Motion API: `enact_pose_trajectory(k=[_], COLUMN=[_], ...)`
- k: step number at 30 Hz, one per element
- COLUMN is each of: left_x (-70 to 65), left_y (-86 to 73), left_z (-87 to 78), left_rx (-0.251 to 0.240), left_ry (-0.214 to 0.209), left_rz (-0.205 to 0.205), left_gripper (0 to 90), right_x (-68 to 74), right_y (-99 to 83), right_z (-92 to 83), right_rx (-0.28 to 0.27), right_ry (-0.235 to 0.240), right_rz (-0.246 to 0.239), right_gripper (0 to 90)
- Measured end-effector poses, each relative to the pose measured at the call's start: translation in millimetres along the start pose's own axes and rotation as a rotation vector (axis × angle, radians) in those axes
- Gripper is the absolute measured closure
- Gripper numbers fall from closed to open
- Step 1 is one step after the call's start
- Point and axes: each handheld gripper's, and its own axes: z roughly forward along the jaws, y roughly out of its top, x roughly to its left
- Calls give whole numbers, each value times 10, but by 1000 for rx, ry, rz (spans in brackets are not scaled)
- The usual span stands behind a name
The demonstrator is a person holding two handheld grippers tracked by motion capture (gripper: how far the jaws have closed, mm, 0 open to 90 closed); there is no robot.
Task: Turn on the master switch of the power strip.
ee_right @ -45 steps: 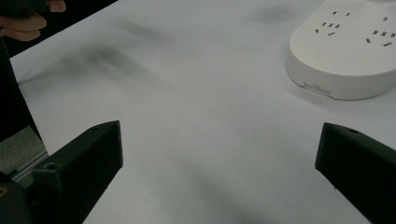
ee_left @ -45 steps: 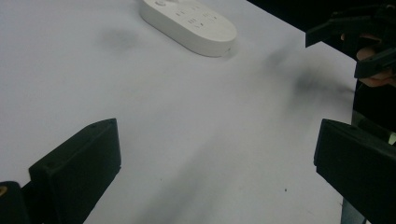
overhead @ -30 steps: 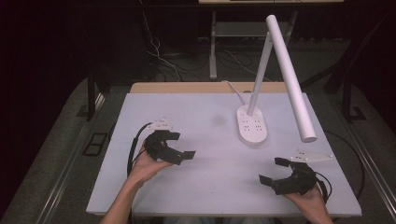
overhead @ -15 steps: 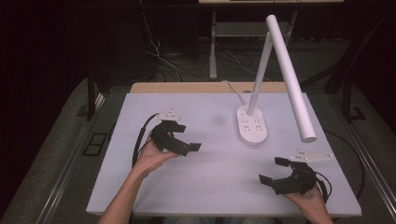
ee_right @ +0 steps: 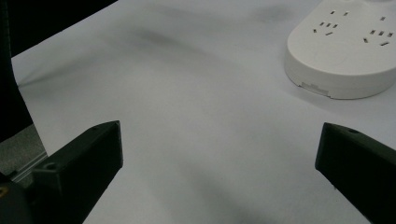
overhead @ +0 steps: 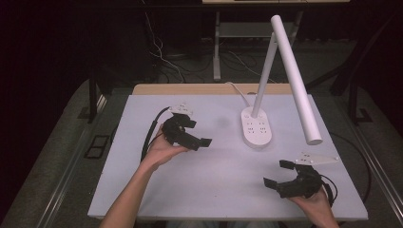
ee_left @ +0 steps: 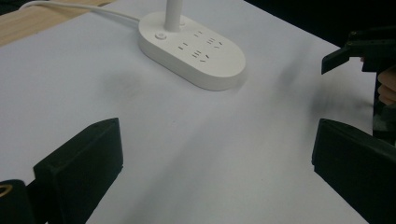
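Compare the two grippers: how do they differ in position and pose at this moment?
The left gripper is held nearer the middle of the table, beside the lamp base; the right gripper is near the front right corner. The left gripper points toward the right side, the right gripper toward the left side. Both are open and hold nothing.

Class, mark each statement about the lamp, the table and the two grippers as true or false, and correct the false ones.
1. The left gripper is open and holds nothing. True.
2. The right gripper grips the lamp. False: it is open, apart from the lamp.
3. The lamp's base has socket holes on top. True.
4. The lamp lies flat on the table. False: its base rests there and its stem rises from it.
5. A white cable leaves the base. True.
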Motion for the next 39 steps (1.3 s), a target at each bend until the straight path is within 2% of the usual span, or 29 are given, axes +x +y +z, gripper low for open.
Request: enact_pose_trajectory(k=[6, 8, 17, 39], left_x=[29, 30, 81, 203], left_y=[79, 109, 272, 604], left_z=[51, 74, 142, 454], left_rx=[15, 7, 17, 44], left_ry=[-2, 0, 1, -2], left_rz=[16, 7, 20, 42], left_gripper=[12, 12, 18, 25], right_x=[-3, -2, 0, -11], right_y=[0, 0, 0, -3], right_z=[-1, -1, 2, 1], right_rx=[-2, -2, -1, -6], right_ry=[-1, 0, 2, 2], right_rz=[-1, -1, 0, -4], right_gripper=[2, 2, 2, 2])
